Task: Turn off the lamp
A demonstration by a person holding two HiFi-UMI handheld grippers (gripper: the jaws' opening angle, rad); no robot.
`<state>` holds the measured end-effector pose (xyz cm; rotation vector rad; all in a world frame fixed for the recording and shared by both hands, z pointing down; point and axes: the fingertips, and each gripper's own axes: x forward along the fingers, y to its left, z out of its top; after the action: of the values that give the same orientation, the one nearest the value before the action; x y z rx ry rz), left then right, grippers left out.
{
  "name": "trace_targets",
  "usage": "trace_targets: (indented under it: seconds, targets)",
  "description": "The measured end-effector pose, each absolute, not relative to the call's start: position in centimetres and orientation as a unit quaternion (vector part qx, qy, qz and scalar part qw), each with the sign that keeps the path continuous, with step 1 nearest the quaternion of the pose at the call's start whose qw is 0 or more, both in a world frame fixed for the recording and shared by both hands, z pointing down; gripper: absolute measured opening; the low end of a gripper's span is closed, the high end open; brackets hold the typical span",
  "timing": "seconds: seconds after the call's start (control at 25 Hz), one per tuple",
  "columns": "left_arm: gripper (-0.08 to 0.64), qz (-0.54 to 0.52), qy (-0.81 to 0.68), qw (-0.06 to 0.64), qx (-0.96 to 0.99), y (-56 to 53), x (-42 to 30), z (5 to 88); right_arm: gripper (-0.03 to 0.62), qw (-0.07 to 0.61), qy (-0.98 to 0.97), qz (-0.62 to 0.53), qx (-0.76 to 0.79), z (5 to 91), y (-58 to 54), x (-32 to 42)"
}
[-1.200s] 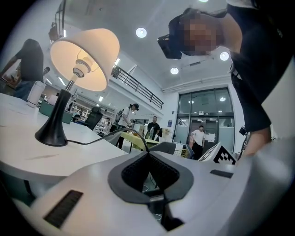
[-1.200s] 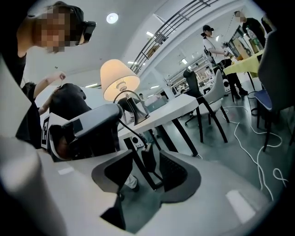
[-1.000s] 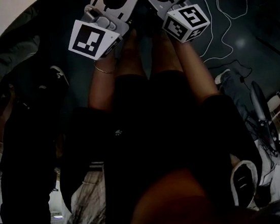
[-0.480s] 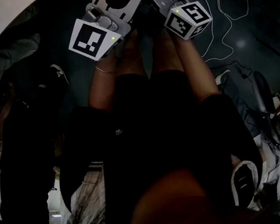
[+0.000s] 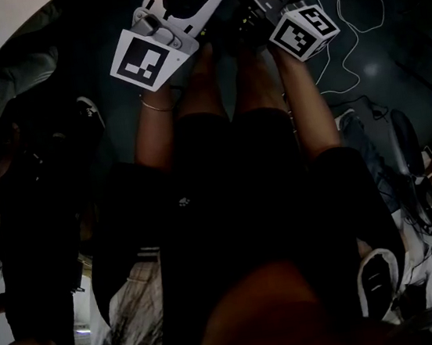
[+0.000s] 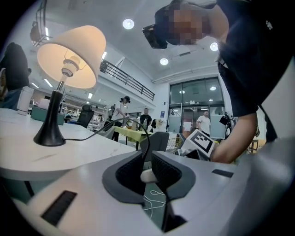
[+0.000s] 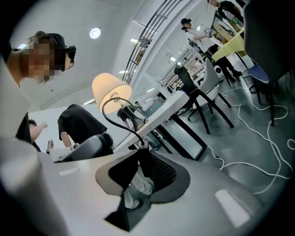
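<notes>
The lamp (image 6: 69,57) stands lit on a white table (image 6: 69,154), cream shade over a black stem and base. Its black cord (image 6: 115,124) arcs from the base down between the jaws of my left gripper (image 6: 146,159), which is shut on it just above a white piece (image 6: 148,175). In the right gripper view the lit lamp (image 7: 109,92) shows far off. The cord (image 7: 117,124) runs into my right gripper (image 7: 142,161), whose jaws have just been closing and now pinch the black switch part of the cord, white piece below. Both grippers meet at the head view's top.
Black chairs (image 7: 198,99) stand along the table, and white cables (image 7: 262,156) lie looped on the dark floor. People stand in the background (image 6: 146,117). The head view is dark, with the person's legs (image 5: 239,165) below the grippers.
In the head view the right gripper's marker cube has shifted right and rolled a little. The left gripper has edged up and rolled slightly.
</notes>
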<state>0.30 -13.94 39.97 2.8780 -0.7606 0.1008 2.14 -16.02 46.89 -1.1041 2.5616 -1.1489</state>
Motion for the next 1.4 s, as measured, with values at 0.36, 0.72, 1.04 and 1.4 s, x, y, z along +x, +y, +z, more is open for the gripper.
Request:
trace_targets:
  seconds: [0.36,0.72,1.04,1.4]
  targets:
    - [0.046,0.048,-0.267,0.139,0.952,-13.1,-1.7,44.0,0.078,0.145,0.827,-0.434,-0.326,45.0,-16.2,3.0]
    - [0.046,0.076,-0.258,0.136,0.954,-14.0,-0.9,46.4,0.078,0.197,0.812,-0.466,-0.290,43.8,-16.2,3.0]
    - [0.043,0.094,-0.243,0.117,0.958,-13.6,0.0,46.7,0.078,0.224,0.805,-0.479,-0.268,43.0,-16.0,3.0]
    - [0.018,0.084,-0.232,0.122,0.961,-13.3,0.2,46.3,0.080,0.240,0.791,-0.495,-0.266,43.7,-15.9,3.1]
